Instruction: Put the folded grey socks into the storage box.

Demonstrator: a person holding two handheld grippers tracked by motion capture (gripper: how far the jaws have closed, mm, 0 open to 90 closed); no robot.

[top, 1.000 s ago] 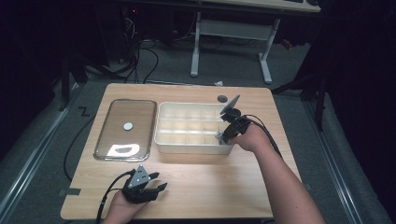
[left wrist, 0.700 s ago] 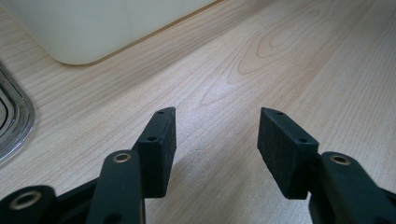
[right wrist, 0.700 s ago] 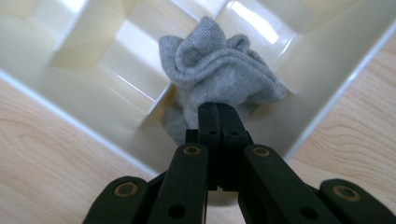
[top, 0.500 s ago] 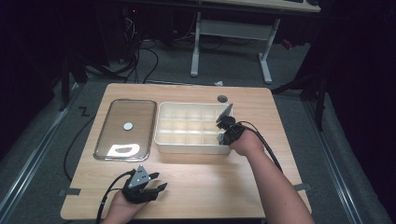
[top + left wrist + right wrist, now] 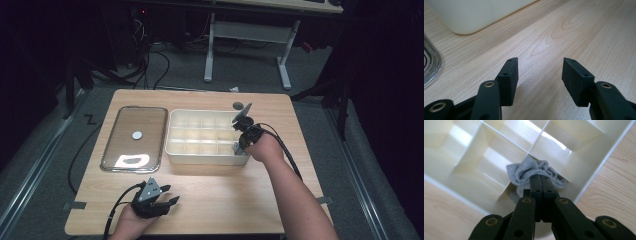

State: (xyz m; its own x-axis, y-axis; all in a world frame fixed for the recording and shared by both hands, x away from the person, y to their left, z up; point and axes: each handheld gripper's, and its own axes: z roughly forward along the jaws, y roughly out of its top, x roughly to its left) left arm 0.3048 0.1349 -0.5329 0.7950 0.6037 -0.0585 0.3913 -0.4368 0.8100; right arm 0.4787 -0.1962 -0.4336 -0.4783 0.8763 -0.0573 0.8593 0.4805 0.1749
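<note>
A cream plastic box (image 5: 205, 158) split into several compartments stands mid-table. A crumpled grey cloth (image 5: 534, 170) lies in its near right corner compartment. My right gripper (image 5: 239, 147) reaches down into that compartment. In the right gripper view its jaws (image 5: 540, 177) are pressed together, with a fold of the cloth pinched at their tips. My left gripper (image 5: 170, 200) rests low near the table's front edge. It stands open over bare wood (image 5: 540, 65), with nothing between its fingers.
A clear lid with a metal rim (image 5: 145, 125) and a white knob lies flat to the left of the box. Its rim (image 5: 429, 65) and a corner of the box (image 5: 474, 15) lie ahead of the left gripper. A small dark disc (image 5: 238, 105) sits behind the box.
My right gripper has sunk a little into the box's near right corner. The left hand has stayed where it was.
</note>
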